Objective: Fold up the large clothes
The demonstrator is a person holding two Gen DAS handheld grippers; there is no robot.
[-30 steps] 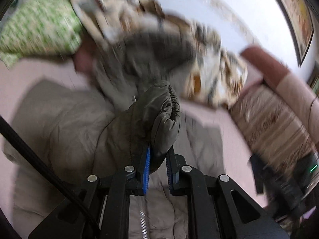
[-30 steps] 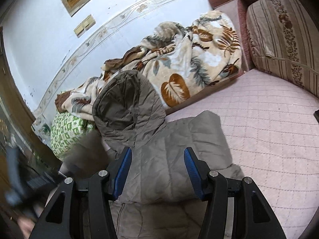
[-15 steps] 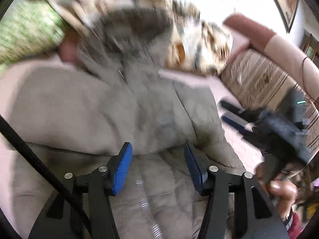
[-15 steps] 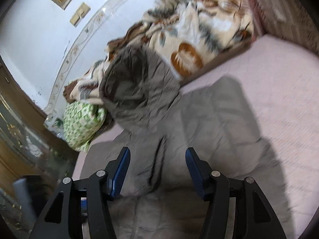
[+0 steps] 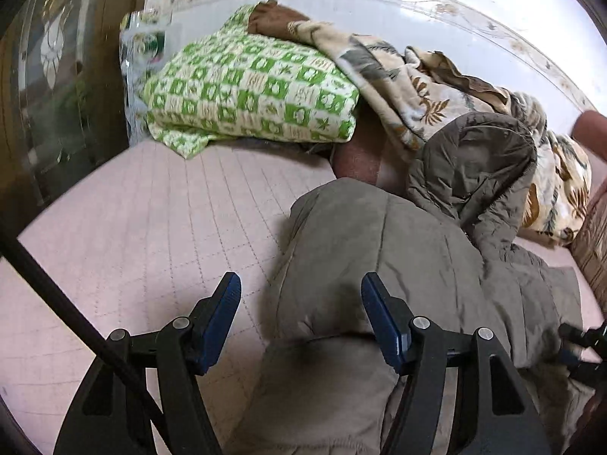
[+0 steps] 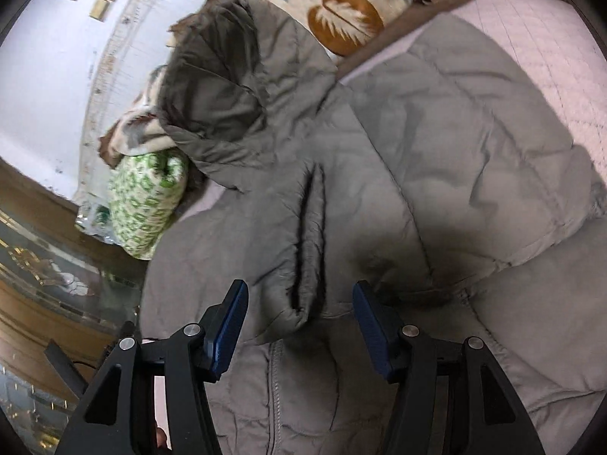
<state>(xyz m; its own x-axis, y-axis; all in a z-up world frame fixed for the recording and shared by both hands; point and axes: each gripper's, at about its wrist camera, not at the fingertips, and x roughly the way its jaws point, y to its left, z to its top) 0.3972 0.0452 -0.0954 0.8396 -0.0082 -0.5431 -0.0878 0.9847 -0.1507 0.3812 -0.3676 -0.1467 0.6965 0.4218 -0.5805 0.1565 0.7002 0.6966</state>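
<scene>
- The left claw has just been opening; its blue pads stand wide apart and grip nothing. The left edge of the jacket lies between them, untouched, with bare bed cover under the 9 o'clock pad.
- The right claw stands about as wide, also gripping nothing. It hangs above the jacket's front, where a folded-in sleeve end and the zip line run between its pads without contact.
- The jacket is a grey-brown padded one, puffy, stitched in wide quilted bands, creased and soft. It lies flat on the bed, both sleeves folded in across the chest, the hood propped up at 12 o'clock against the bedding.
- The bed cover is pale pink, quilted in a diamond grid, smooth and flat. Open room lies at 9 to 11 o'clock of the left claw, and at 2 o'clock of the right claw beyond the jacket's edge.
- At 12 o'clock in the left view a green-and-cream checked pillow sits at the bed's far edge, a leaf-print fleece blanket heaped beside it against the white wall.
- A dark cable crosses the left view at 8 o'clock.
</scene>
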